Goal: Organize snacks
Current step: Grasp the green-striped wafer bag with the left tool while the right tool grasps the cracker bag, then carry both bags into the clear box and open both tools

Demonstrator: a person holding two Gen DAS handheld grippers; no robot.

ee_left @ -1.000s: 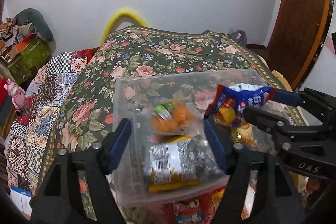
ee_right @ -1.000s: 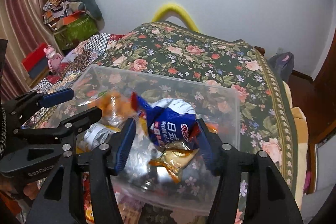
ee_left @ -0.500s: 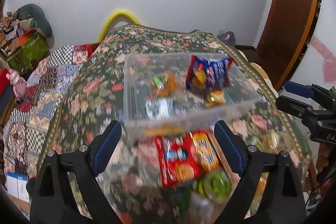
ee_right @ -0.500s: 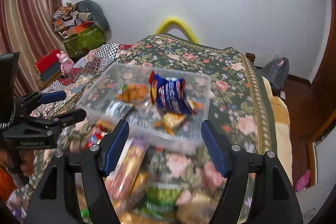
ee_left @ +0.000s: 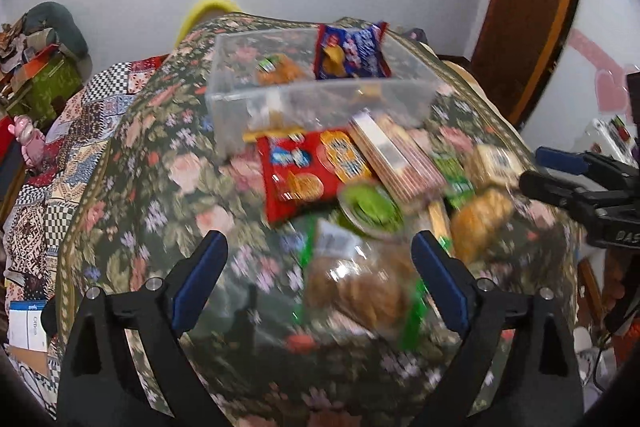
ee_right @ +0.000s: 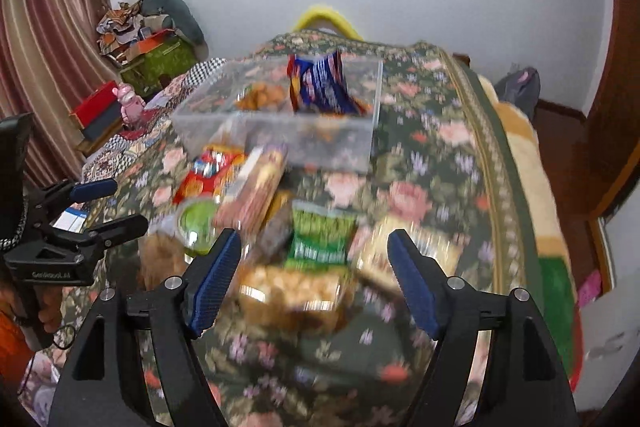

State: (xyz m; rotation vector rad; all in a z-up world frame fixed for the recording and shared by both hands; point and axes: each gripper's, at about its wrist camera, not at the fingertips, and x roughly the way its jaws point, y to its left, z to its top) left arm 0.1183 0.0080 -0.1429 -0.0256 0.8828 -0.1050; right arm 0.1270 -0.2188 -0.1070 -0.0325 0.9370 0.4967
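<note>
Covering the bed, a floral spread (ee_left: 152, 163) carries a clear bin (ee_left: 320, 95) toward its far edge, holding a blue snack bag (ee_left: 352, 53). Loose snack packets (ee_right: 320, 239) lie just before it. Both the left gripper (ee_left: 318, 275) and right gripper (ee_right: 314, 267) have just been opening, nothing between their jaws.

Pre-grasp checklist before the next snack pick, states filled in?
1. Left gripper empty, jaws just opened wide: ok.
2. Right gripper empty, jaws just opened: ok.
3. Clear bin upright, open top: ok.
4. Blue packet inside bin, leaning upright: ok.
5. Loose snacks reachable, e.g. red biscuit pack in front of the bin: ok.
6. Image sharpness for choosing a target: not ok, both views are blurred.
</note>
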